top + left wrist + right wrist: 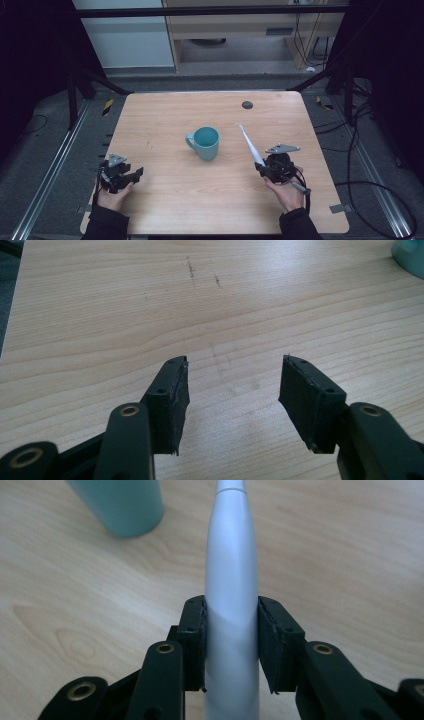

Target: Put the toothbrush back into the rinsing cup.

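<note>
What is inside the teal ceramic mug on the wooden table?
The high view looks into the teal ceramic mug from above: its teal inner wall shows, with nothing sticking out. The near rim hides part of the bottom, so whether it holds liquid is unclear.

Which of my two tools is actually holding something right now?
The right tool: its jaws are closed on the white toothbrush handle. The left tool is open over bare table.

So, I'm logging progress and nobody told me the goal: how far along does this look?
Done: the right gripper has its jaws shut on the white toothbrush, which points toward the teal mug. In hand: that toothbrush only. The left gripper is open over bare table. Left, probably: placing it in the mug.
</note>
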`<state>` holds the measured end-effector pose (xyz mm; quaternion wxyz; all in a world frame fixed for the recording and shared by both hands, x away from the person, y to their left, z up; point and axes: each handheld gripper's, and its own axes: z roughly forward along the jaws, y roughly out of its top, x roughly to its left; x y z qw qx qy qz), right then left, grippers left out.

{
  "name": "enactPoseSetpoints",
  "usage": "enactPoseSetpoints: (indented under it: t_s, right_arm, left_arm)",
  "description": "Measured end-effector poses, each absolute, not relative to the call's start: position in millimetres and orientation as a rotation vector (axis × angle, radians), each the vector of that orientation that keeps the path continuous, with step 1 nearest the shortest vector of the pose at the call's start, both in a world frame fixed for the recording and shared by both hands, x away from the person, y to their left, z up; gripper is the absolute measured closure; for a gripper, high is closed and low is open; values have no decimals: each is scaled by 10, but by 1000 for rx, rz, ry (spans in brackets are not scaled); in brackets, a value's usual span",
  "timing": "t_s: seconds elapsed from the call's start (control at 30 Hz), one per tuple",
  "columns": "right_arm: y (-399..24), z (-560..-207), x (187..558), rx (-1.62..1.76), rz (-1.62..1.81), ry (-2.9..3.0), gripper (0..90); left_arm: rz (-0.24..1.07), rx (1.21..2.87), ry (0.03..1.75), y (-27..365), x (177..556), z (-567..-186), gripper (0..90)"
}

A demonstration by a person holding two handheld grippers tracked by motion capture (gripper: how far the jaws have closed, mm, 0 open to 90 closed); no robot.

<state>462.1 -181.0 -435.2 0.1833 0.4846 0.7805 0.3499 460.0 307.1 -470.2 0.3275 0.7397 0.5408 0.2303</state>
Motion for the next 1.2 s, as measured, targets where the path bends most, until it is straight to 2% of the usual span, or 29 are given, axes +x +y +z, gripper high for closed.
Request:
enactPoseSetpoints:
  t_s: [0.7,1.2]
  right_arm:
    - [-1500,-3806,4992,1308,1354,1847,663]
    - [-1142,-3688,5256,1290,1461,1738,663]
  left_arm:
    - [597,1931,1418,3077,4604,-4706,448]
    - [589,1929,1417,3085,4611,-4710,449]
